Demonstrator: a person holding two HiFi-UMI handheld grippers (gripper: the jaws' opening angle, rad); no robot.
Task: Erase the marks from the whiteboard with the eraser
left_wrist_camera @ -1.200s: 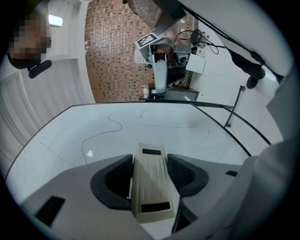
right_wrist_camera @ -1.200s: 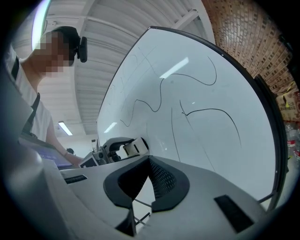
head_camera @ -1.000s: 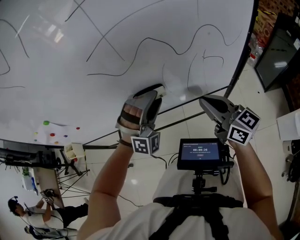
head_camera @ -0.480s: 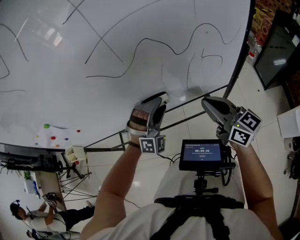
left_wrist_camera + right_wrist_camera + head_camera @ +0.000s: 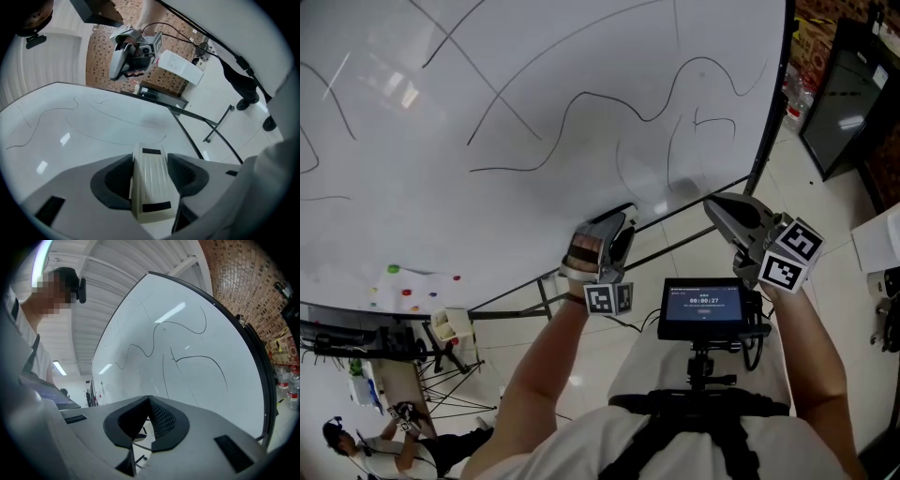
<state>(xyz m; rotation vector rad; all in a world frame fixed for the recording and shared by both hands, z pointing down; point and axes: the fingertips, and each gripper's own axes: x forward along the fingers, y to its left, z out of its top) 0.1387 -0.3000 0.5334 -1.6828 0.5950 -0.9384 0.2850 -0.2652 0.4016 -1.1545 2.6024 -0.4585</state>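
While the left gripper point(image 5: 615, 228) is clamped on the eraser point(image 5: 149, 183), which lies lengthwise between its jaws, it hangs at the whiteboard's point(image 5: 412, 206) bottom edge, toward the right corner; whether the eraser touches the board I cannot tell. Black marks point(image 5: 609, 98) curve across the board above it. The right gripper point(image 5: 149, 402) has its jaws together on nothing and is held just off the board's bottom right corner, near a small screen point(image 5: 703, 305) at the person's chest.
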